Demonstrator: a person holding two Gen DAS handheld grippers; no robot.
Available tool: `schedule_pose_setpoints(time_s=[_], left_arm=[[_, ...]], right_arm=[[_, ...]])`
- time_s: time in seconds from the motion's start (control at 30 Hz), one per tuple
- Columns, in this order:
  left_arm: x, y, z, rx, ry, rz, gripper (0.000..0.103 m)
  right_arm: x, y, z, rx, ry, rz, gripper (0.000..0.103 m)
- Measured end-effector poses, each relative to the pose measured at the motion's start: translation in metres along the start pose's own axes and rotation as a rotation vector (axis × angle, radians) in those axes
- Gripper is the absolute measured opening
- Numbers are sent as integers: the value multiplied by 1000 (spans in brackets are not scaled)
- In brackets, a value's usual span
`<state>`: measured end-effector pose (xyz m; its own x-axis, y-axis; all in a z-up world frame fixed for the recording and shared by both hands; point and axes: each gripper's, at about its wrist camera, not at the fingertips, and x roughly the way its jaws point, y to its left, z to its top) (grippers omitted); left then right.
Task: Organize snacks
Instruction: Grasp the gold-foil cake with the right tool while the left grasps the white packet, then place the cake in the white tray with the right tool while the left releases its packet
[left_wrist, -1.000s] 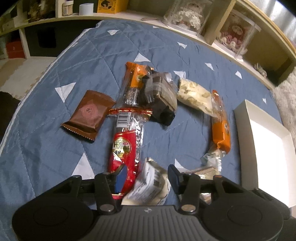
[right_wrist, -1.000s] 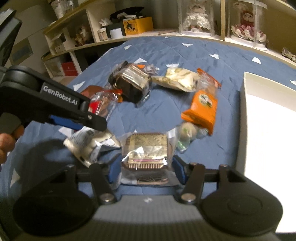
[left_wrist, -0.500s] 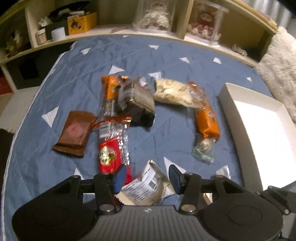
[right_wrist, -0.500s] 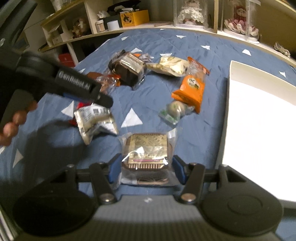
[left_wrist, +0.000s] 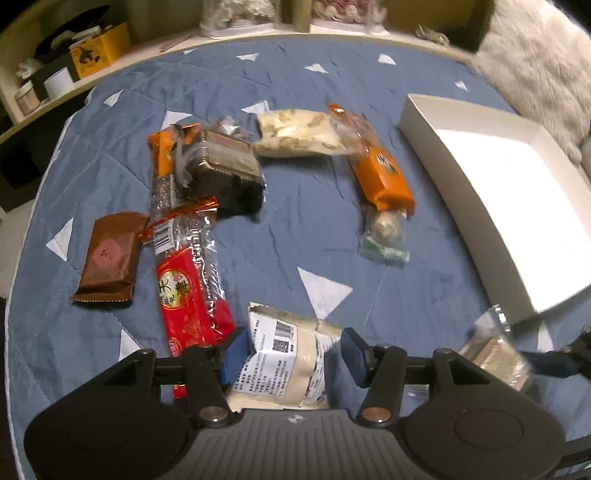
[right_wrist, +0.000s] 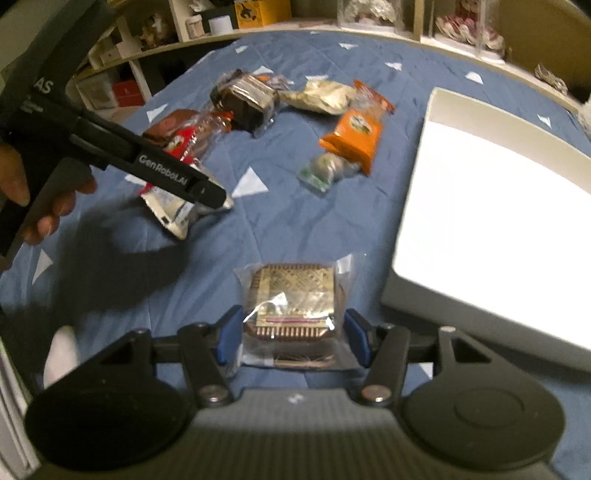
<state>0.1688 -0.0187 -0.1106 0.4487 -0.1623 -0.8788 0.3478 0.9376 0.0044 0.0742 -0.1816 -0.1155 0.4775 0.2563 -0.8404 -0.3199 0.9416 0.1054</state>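
Left gripper (left_wrist: 291, 356) clamps a barcoded white snack packet (left_wrist: 286, 363); right gripper (right_wrist: 293, 338) grips a clear-wrapped gold-brown cake (right_wrist: 293, 301) just beside the white box's (right_wrist: 406, 299) near edge.

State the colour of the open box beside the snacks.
White: the shallow rectangular cardboard box is white inside and out, clearest in the right wrist view.
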Motion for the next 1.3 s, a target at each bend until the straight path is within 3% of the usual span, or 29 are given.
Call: schedule_pose_setpoints(time_s=[0.27,0.4,0.53,0.63,0.7,0.9,1.13,1.3], left_arm=[[4,-22,-7,156,13,124,57],[8,-24,-8,181,29,137,57],[12,-23,-9,184,49,144,54],[13,-22,-8,177,52,144,51],[13,-21,-8,171,53,139,50],[5,-17,-7,110,38,119,48],[-22,-15,-7,6,-41,66,48],[-39,-11,-7,-53,-80,49,48]], right_arm=[[9,4,1,21,-7,-29,76],[16,7,7,26,2,-43,83],[19,-2,7,60,20,-35,84],[22,-9,7,97,37,-8,82],[22,-12,6,115,43,18,74],[17,-8,5,95,18,27,66],[-14,-11,11,115,-101,72,65],[-39,-20,18,143,-191,50,65]])
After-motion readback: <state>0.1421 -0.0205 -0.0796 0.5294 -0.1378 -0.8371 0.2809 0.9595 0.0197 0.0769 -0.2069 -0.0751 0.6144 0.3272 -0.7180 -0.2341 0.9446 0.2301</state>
